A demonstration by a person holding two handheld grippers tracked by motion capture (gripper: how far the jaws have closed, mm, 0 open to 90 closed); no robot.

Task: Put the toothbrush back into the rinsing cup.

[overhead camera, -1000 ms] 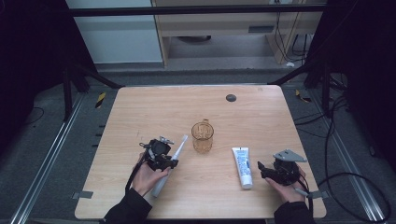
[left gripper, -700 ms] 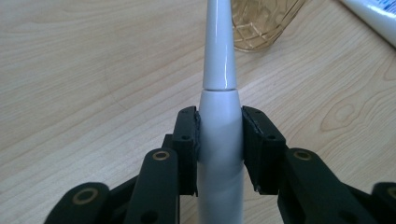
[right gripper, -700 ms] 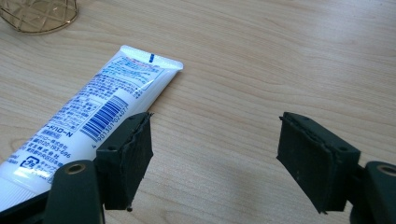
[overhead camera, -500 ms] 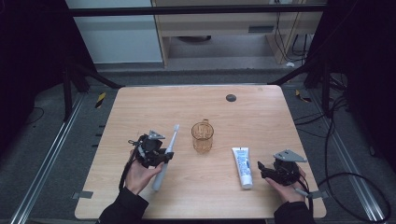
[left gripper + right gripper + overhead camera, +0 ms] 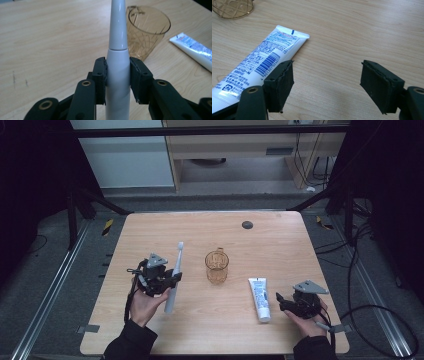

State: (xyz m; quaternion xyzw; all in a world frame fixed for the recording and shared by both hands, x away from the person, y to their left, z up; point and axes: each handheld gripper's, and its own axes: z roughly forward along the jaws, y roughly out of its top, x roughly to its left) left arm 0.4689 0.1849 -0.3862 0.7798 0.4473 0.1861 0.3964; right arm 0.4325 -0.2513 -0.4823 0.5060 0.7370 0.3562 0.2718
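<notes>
My left gripper (image 5: 174, 279) (image 5: 117, 80) is shut on a white electric toothbrush (image 5: 174, 275) (image 5: 118, 57), both pads pressed to its thick handle. The brush is lifted off the table and tilts up and away, its head toward the far side. An amber glass cup (image 5: 216, 266) (image 5: 146, 30) stands upright at the table's middle, just right of the brush. A white toothpaste tube (image 5: 260, 298) (image 5: 259, 65) (image 5: 193, 50) lies flat to the right of the cup. My right gripper (image 5: 281, 302) (image 5: 327, 85) rests open just right of the tube, with bare wood between its jaws.
The wooden table (image 5: 210, 230) has a small dark round cap (image 5: 247, 224) set in near its far edge. Cables trail off both grippers toward the floor. Dark metal frame legs stand at the table's far corners.
My left gripper has risen and swung the toothbrush from a slant toward the cup to nearly straight away from me. The right gripper has stayed still.
</notes>
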